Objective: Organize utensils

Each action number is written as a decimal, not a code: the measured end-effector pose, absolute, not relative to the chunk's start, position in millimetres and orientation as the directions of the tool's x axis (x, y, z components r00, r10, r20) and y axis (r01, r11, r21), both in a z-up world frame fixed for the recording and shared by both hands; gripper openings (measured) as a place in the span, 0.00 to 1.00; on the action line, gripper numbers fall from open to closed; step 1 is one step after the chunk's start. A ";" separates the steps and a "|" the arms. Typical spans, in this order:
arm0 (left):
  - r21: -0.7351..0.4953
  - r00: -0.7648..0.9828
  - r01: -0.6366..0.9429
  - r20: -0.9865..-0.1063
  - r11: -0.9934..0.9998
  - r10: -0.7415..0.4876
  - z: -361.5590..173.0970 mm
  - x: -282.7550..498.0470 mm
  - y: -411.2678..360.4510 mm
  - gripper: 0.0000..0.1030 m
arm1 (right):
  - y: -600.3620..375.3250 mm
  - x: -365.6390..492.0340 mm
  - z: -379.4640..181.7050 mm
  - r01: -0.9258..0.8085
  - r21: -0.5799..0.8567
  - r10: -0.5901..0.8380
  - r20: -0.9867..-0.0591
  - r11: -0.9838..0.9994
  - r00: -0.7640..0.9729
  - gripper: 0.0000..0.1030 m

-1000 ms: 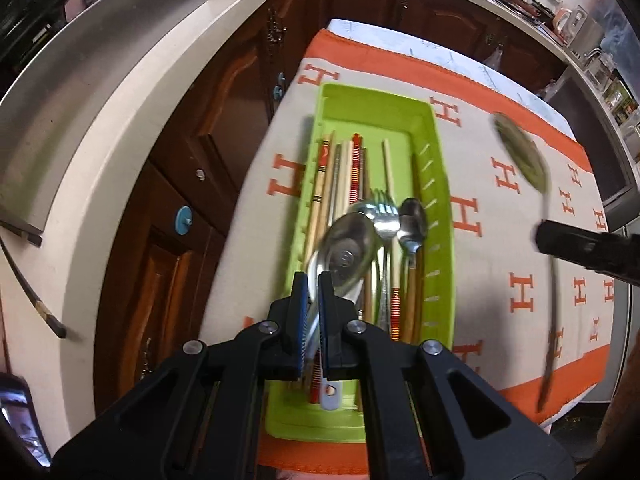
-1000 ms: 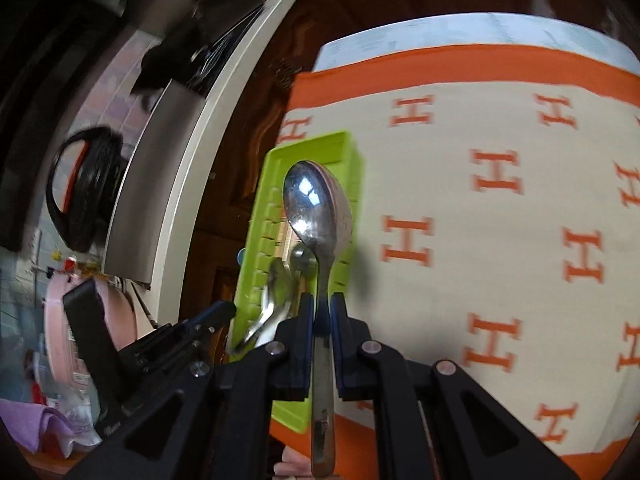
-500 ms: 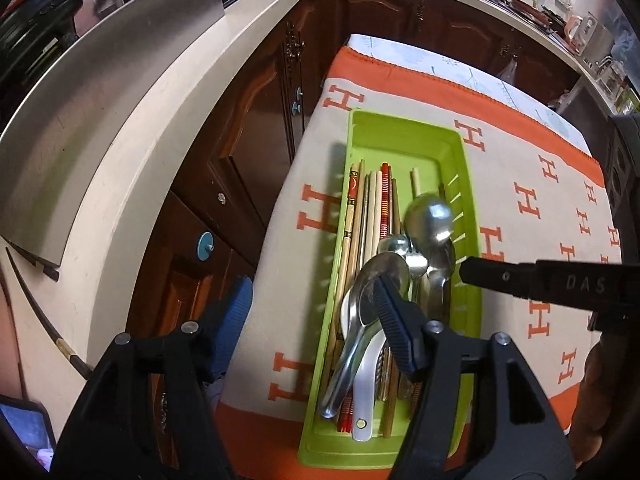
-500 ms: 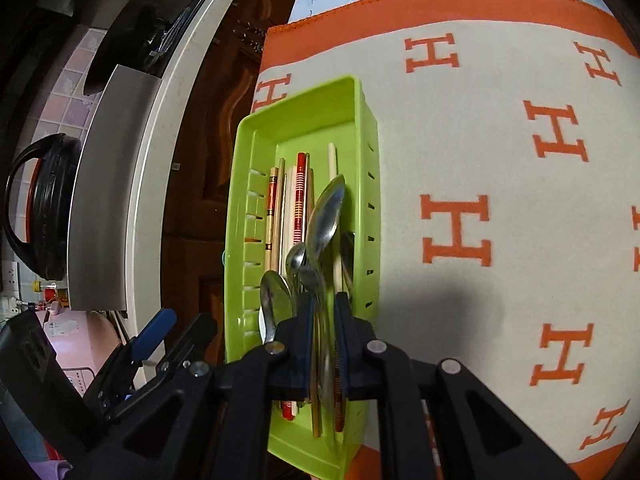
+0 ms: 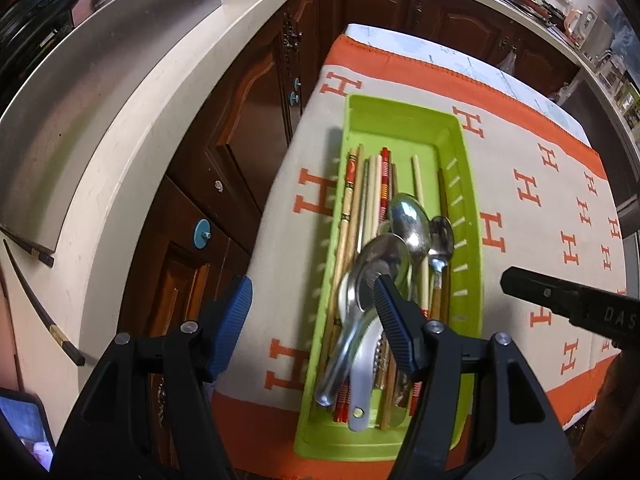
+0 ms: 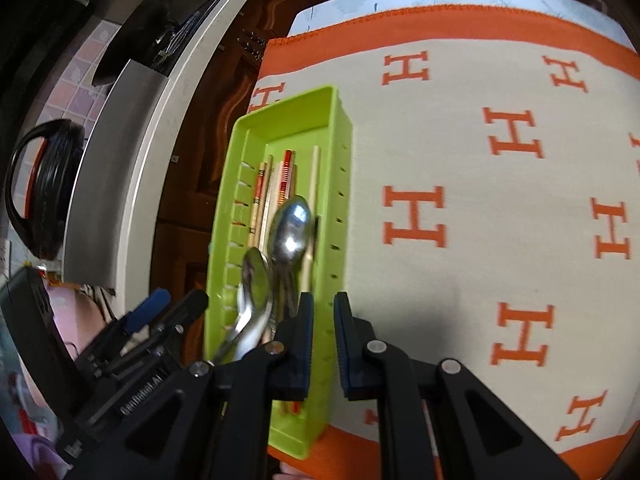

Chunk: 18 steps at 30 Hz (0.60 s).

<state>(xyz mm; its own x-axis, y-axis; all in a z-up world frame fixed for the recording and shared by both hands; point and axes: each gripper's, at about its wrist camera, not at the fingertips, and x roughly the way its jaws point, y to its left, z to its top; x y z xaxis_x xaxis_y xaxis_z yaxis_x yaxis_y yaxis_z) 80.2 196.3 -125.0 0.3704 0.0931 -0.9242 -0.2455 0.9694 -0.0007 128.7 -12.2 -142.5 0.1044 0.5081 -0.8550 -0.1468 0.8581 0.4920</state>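
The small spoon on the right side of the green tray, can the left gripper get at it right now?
Probably yes. The left gripper is open above the green tray, and the small spoon lies exposed on top beside the large spoon; nothing covers its bowl, though its handle sits among crowded chopsticks.

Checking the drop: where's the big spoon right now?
The big spoon lies in the green tray, bowl up on the chopsticks, beside a smaller spoon on its right. Both grippers are open; neither holds it.
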 end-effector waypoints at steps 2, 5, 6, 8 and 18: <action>-0.002 0.370 -0.236 -0.925 0.972 0.088 -124.4 77.3 190.8 0.59 | -19.3 122.9 -140.9 -0.163 0.470 0.491 -0.863 0.867 0.123 0.11; -0.011 0.370 -0.210 -0.926 0.978 0.069 -124.2 71.4 176.8 0.60 | -32.9 112.0 -138.9 -0.184 0.442 0.469 -0.870 0.878 0.153 0.12; -0.015 0.371 -0.200 -0.927 0.980 0.062 -124.0 69.2 171.3 0.61 | -38.9 107.9 -138.3 -0.190 0.431 0.461 -0.872 0.882 0.164 0.12; -0.028 0.379 -0.184 -0.925 0.983 0.045 -122.7 64.1 159.7 0.61 | -50.5 100.1 -136.3 -0.203 0.409 0.445 -0.876 0.890 0.185 0.12; -0.082 0.432 -0.126 -0.902 0.989 -0.019 -106.7 43.1 85.3 0.65 | -131.9 61.0 -119.1 -0.148 0.387 0.414 -0.847 0.910 0.334 0.21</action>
<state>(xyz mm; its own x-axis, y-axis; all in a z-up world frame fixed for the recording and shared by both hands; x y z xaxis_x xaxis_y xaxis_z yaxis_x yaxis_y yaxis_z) 43.1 85.3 -106.7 0.4318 -0.0194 -0.9018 -0.1259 0.9887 -0.0816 61.0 -131.9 -119.1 0.3343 0.4142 -0.8466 -0.1477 0.9102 0.3870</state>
